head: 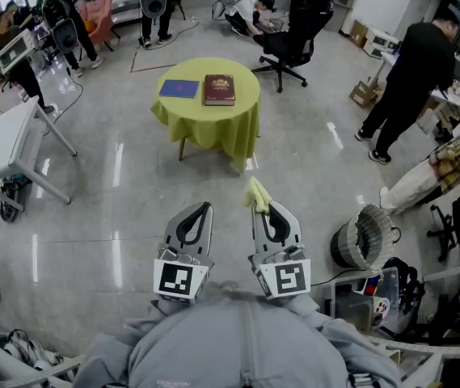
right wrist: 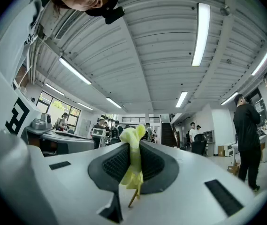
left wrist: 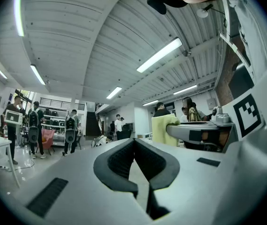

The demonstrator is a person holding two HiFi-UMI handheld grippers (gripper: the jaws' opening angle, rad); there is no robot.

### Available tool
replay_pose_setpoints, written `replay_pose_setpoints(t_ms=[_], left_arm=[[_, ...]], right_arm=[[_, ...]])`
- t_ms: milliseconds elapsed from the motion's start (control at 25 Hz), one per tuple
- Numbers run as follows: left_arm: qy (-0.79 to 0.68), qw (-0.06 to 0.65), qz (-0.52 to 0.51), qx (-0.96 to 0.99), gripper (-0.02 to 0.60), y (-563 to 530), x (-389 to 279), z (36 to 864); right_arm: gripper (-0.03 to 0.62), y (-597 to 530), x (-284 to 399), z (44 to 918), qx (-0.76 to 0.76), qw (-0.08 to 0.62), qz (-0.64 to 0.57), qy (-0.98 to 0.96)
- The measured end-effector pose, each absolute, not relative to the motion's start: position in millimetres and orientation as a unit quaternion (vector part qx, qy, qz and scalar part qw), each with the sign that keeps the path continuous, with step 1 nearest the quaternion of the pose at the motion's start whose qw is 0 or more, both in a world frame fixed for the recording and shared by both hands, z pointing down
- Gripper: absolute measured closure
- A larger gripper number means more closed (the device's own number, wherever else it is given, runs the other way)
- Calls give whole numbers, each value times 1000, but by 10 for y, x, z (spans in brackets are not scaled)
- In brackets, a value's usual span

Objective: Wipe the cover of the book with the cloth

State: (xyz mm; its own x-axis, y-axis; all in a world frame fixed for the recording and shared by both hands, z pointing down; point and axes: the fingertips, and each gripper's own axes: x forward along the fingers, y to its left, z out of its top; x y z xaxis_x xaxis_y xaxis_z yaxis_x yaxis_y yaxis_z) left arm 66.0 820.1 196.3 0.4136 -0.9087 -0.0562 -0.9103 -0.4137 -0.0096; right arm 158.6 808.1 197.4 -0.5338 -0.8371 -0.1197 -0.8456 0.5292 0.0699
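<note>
I judge this to be the approach step. My right gripper [head: 268, 210] has its jaws clamped on a crumpled yellow cloth [right wrist: 133, 159]. My left gripper [head: 200, 213] has its jaws pressed together on nothing. The dark red hardcover book [head: 219, 89] lies flat on the round surface draped in yellow-green fabric [head: 238, 73], well ahead of both grippers and just beside a flat blue booklet [head: 179, 88]. Next I need to close that gap and lower the cloth onto the cover.

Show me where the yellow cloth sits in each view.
Head view: yellow cloth low centre, poking from the right gripper jaws.
Left gripper view: right of centre, on the right gripper's tip.
Right gripper view: dead centre, pinched between the jaws.
Shared landmark: the right gripper's marker cube.
</note>
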Motion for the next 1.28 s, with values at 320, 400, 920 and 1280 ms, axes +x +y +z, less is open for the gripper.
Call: replay_pose_setpoints(t_ms=[320, 400, 920, 1280], left_arm=[[546, 22, 4, -838, 563, 8040, 668, 2045], [548, 20, 4, -836, 563, 7988, 690, 2092], [573, 16, -4, -820, 563, 7693, 932, 2196], [580, 8, -5, -815, 563, 7323, 959, 2254]], right_arm=[[539, 7903, 1616, 2003, -485, 28, 58, 872], [539, 7843, 1647, 2011, -484, 33, 52, 873], [537, 7593, 1935, 2125, -458, 49, 38, 887], [537, 7246, 1992, 2224, -450, 39, 30, 892]])
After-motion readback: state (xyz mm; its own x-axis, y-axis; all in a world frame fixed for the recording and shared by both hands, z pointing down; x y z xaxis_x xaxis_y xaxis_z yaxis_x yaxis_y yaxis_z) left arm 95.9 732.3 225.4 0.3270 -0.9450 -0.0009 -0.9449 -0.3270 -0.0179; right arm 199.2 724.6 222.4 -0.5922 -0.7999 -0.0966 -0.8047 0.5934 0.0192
